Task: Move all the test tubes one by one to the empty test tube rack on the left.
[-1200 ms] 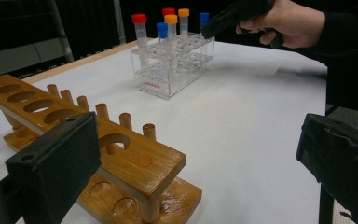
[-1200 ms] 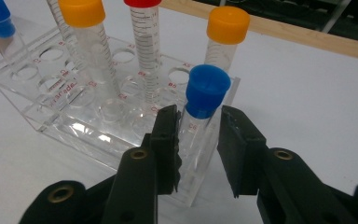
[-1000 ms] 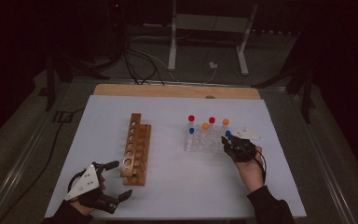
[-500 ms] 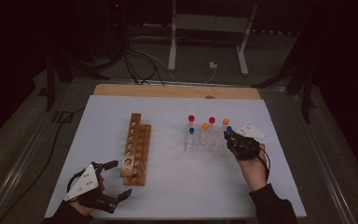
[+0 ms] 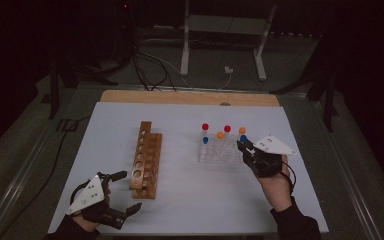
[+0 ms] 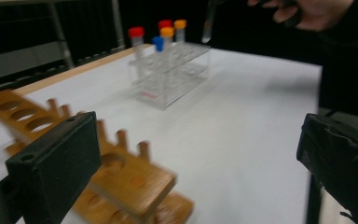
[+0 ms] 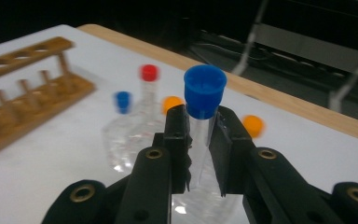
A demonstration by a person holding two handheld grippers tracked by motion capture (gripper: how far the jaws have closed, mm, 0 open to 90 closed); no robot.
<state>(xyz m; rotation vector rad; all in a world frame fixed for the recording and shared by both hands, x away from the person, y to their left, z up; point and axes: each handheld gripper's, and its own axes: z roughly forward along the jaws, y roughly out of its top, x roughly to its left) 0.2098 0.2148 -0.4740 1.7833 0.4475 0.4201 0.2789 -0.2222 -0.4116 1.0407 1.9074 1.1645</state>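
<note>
My right gripper (image 5: 245, 146) is shut on a clear tube with a blue cap (image 7: 205, 91), held upright just above the right end of the clear plastic rack (image 5: 215, 156). The tube's body (image 7: 200, 140) sits between the jaws of the right gripper (image 7: 199, 135), and the left gripper view catches it (image 6: 208, 23) hanging above the rack (image 6: 172, 70). Several tubes with red, orange and blue caps stand in that rack. My left gripper (image 5: 127, 191) rests open near the table's front left, beside the near end of the wooden rack (image 5: 147, 157); in its own view the left gripper (image 6: 191, 154) holds nothing.
The wooden rack (image 6: 121, 172) has a row of empty holes and lies lengthwise left of the table's middle. A white sheet (image 5: 190, 200) covers the table, with a wooden strip (image 5: 190, 97) along the far edge. Cables and a metal stand's legs lie on the floor behind.
My right gripper has risen and moved slightly towards the far side with the blue-capped tube in it. The left gripper has barely shifted.
</note>
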